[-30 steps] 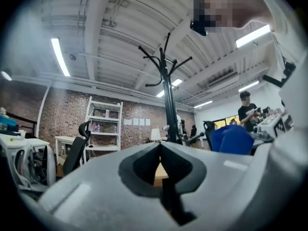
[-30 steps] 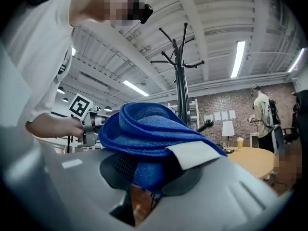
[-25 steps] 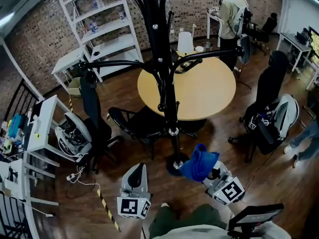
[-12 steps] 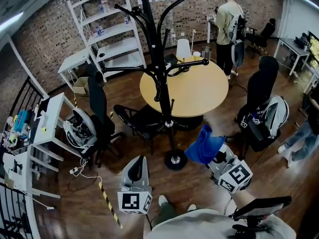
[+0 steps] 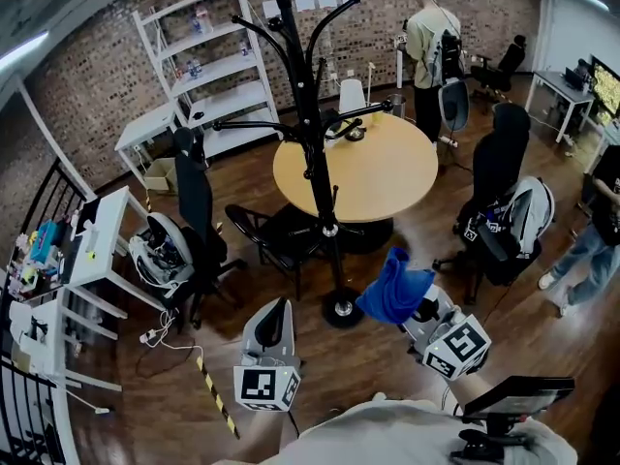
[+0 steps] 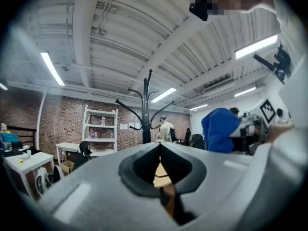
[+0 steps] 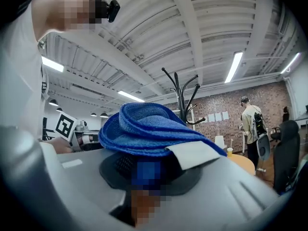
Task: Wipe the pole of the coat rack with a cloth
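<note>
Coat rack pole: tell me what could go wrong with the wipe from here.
1. The cloth bunches loosely out of the right gripper; its folds may snag on the rack's lower peg.
2. The coat rack stands on a small round base; a hard sideways push could rock it toward the round table.

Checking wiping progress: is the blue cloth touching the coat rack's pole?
No, the blue cloth in the right gripper hangs clear of the pole, floor visible between.
</note>
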`<state>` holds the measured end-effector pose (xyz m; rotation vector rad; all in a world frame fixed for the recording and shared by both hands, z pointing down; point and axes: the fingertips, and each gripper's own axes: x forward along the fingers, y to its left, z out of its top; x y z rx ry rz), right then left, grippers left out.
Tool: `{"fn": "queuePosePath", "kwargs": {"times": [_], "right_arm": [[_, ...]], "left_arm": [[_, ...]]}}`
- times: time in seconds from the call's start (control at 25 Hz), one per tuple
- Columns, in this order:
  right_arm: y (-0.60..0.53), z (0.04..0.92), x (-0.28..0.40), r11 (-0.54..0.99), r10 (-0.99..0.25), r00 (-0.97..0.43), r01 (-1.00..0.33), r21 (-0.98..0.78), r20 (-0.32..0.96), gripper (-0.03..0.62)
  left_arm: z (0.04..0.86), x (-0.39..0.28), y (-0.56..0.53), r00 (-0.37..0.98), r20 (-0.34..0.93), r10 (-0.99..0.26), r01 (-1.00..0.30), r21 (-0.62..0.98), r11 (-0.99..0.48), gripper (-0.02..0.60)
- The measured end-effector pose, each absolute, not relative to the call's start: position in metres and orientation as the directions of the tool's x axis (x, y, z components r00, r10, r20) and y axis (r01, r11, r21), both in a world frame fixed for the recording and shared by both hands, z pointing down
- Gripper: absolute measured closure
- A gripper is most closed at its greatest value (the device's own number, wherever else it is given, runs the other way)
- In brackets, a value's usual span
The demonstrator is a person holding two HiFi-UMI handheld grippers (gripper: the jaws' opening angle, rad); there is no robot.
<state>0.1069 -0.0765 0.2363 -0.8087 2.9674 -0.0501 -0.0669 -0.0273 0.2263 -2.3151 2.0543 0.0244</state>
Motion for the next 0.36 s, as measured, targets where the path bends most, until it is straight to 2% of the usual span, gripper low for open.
{"fn": "queuePosePath", "kwargs": {"times": [0.36], "right_arm": [[-0.059, 0.213, 0.075, 0.853, -0.519, -0.850, -0.521, 0.006, -0.090, 0.496]], "left_arm": [[0.222, -0.091, -0.012, 0.147, -0.051, -0.988, -0.989, -0.022, -0.146, 0.580]]}}
